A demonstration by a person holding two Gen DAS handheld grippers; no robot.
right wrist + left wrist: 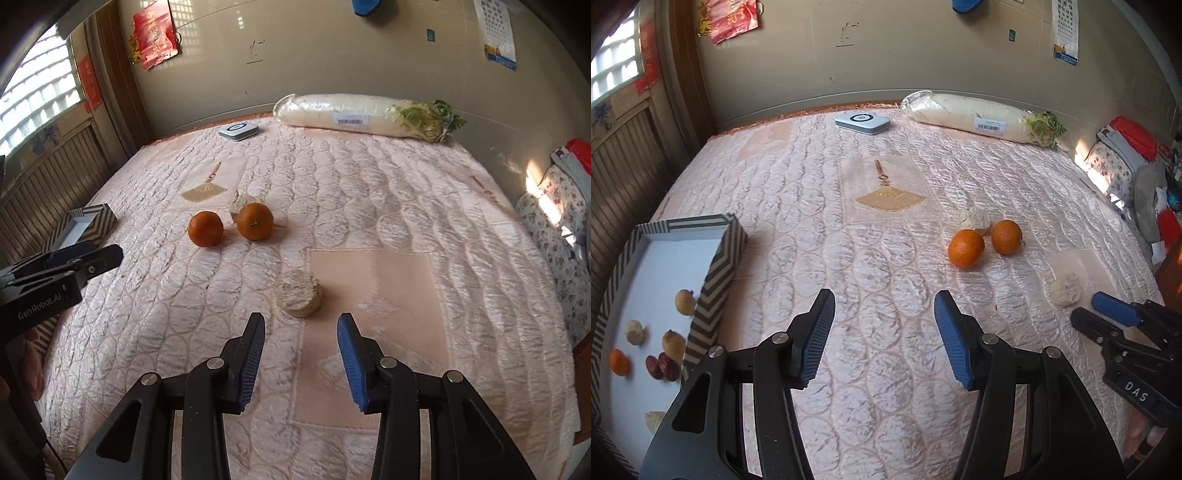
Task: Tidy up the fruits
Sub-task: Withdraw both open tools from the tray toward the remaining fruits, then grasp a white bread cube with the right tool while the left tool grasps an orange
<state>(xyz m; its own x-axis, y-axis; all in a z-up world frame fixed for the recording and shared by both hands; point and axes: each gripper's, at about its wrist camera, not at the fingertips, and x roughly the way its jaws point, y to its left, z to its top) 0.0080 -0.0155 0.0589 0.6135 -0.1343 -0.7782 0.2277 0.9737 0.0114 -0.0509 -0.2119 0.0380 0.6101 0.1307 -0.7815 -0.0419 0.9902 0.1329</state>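
Two oranges (966, 248) (1006, 236) lie side by side on the pink quilted bed, also in the right wrist view (205, 228) (255, 220). A pale puffy ball (975, 218) sits just behind them. Another pale ball (298, 298) lies just ahead of my open, empty right gripper (301, 321), which also shows in the left wrist view (1093, 308). My left gripper (884, 301) is open and empty over bare quilt. A striped tray (718, 269) at the left holds a small orange (619, 362), red dates (661, 366) and several pale fruits.
A wrapped white radish (975, 114) and a small white device (862, 122) lie at the far edge by the wall. Folded floral bedding (1115, 166) is piled at the right. A wooden panel wall runs along the left.
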